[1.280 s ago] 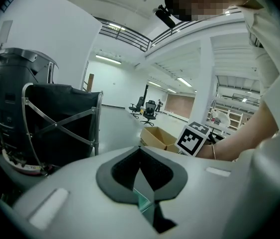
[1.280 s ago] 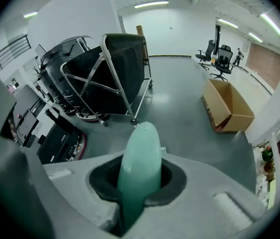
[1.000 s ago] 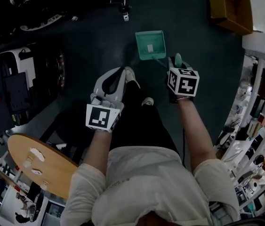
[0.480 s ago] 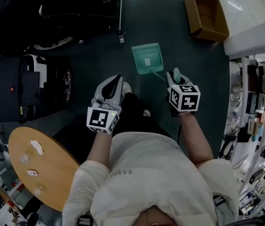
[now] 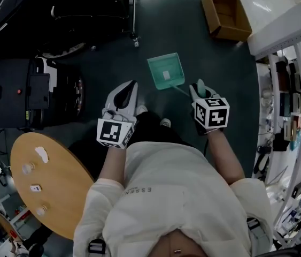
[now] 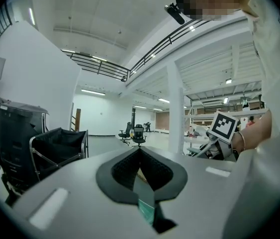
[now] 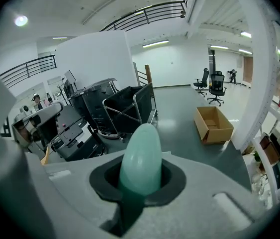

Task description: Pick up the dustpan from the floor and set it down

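Teal plastic long-handled dustpan (image 5: 166, 72) slants toward upper centre from the right gripper (image 5: 200, 86), whose jaws pinch its rounded grip; left gripper (image 5: 131, 87) alongside, jaws pressed together, empty.

I logged the head view as dim; the floor (image 5: 220, 79) ahead of the fingers (image 5: 128, 92) read dark. Both gripper views were bright, lit by ceiling strips (image 6: 92, 91) above the fingers, with fisheye bending, black corners, and soft focus nearest the lens.
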Tool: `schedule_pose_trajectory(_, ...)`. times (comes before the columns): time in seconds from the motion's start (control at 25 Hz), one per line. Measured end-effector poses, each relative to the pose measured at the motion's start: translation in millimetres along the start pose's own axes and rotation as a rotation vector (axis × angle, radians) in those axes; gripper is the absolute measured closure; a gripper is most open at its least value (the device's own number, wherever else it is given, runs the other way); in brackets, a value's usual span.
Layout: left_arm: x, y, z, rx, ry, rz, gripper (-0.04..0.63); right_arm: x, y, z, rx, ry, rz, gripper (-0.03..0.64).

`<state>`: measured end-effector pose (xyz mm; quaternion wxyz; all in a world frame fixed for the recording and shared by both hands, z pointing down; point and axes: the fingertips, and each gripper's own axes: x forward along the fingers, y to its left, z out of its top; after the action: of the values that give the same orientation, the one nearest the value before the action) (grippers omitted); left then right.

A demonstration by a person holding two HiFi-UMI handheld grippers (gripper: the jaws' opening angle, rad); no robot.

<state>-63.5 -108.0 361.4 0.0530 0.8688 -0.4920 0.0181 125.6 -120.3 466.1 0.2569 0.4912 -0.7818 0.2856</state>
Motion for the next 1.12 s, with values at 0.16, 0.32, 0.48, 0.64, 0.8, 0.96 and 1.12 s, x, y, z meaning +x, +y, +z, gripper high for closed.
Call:
schedule_pose_trajectory(0.16,-11.1,-11.6,1.1,0.012,0.002,-0.006,0.578,-16.3,1.3,-27.5,0.009,0.035,0.003,0.592)
schedule_pose_trajectory(0.32,-19.5,-13.1,0.0,0.026,-0.003,-0.006,0.578,-23.3,2.4,-49.2,0.015,0.066,-0.005,0.592)
schedule_pose_trajectory(0.48,-23.9,-9.3,-2.1,0.027,-0.004,0.001,0.578,-24.4,7.9,-57.7,0.008,0.076,-0.014,0.592)
schedule_pose_trajectory(0.64,-24.4,-11.1,-4.3,0.021,-0.002,-0.006,0.578,-24.5,11.0,-56.4,0.005,0.07,-0.02,0.592)
schedule_pose_trajectory(0.8,-24.7,-6.3,-7.8,0.014,0.009,-0.012,0.578,-19.9,15.0,-51.4,0.012,0.063,-0.024,0.592)
schedule_pose_trajectory(0.96,-17.6,1.8,-6.8,0.011,0.011,-0.008,0.578,-10.2,15.0,-44.8,0.017,0.065,-0.011,0.592)
schedule_pose_trajectory(1.12,-4.8,7.5,-7.9,0.014,0.017,-0.001,0.578,0.1,9.9,-38.3,0.019,0.071,0.009,0.592)
